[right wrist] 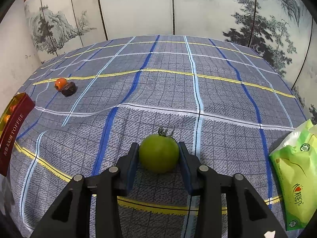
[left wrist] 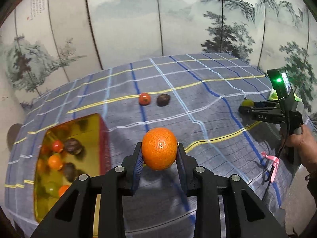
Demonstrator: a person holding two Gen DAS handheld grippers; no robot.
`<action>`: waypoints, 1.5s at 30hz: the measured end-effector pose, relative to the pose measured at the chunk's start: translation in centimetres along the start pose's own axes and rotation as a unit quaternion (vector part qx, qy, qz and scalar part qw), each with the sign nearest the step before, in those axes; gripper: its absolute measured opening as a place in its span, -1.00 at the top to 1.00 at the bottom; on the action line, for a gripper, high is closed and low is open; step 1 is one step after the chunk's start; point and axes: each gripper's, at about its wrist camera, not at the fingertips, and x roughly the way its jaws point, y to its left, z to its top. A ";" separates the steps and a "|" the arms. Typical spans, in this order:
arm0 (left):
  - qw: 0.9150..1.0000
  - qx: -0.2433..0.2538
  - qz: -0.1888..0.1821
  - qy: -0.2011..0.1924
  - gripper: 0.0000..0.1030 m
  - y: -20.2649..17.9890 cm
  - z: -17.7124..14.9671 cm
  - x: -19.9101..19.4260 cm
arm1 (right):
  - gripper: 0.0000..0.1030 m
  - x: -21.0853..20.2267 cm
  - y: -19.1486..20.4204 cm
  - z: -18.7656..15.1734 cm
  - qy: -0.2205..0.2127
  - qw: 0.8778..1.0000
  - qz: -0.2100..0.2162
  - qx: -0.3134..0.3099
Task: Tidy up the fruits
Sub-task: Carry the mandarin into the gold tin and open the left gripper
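Quickly, left wrist view first: my left gripper (left wrist: 159, 148) is clamped on an orange mandarin (left wrist: 159, 148), pads tight on both sides, fruit held above the checked tablecloth (left wrist: 198, 91). Left of it sits the gold-lined tin (left wrist: 95, 119), cut off by the frame edge, with red, orange, dark and greenish fruits inside, blurred and hard to count. Farther back, a small red-orange fruit (left wrist: 144, 98) and a dark brown fruit (left wrist: 163, 99) lie side by side. At right, the right gripper (left wrist: 245, 107) is seen side-on over something green; a hand (left wrist: 303, 144) on its handle is partly cropped. Right wrist view: fingers pinch a green tomato (right wrist: 159, 153) resting on the cloth, calyx up. Tin side (right wrist: 13, 130) reads TOFFEE, mostly cut off. Green tissue pack (right wrist: 295, 178) cropped at right.
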 end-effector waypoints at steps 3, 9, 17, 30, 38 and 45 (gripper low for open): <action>1.000 -0.005 0.015 -0.007 0.36 1.1 -0.5 -1.1 | 0.28 0.0 0.2 0.0 0.001 1.000 -0.005 -0.004; 0.999 -0.026 0.034 -0.011 0.35 3.5 -1.4 -2.0 | 0.28 0.1 0.4 0.0 0.002 1.000 -0.012 -0.010; 0.996 -0.061 0.066 0.000 0.35 7.6 -3.0 -2.0 | 0.28 0.1 0.5 0.0 0.002 1.000 -0.017 -0.012; 0.991 -0.089 0.090 0.034 0.35 10.8 -5.6 0.2 | 0.28 0.0 0.5 0.0 0.002 1.000 -0.021 -0.012; 0.990 -0.089 0.096 0.045 0.35 11.1 -6.3 1.1 | 0.28 0.1 0.5 0.0 0.002 1.000 -0.020 -0.012; 0.990 -0.092 0.098 0.047 0.35 11.3 -6.6 1.6 | 0.28 0.1 0.5 0.1 0.002 1.000 -0.020 -0.012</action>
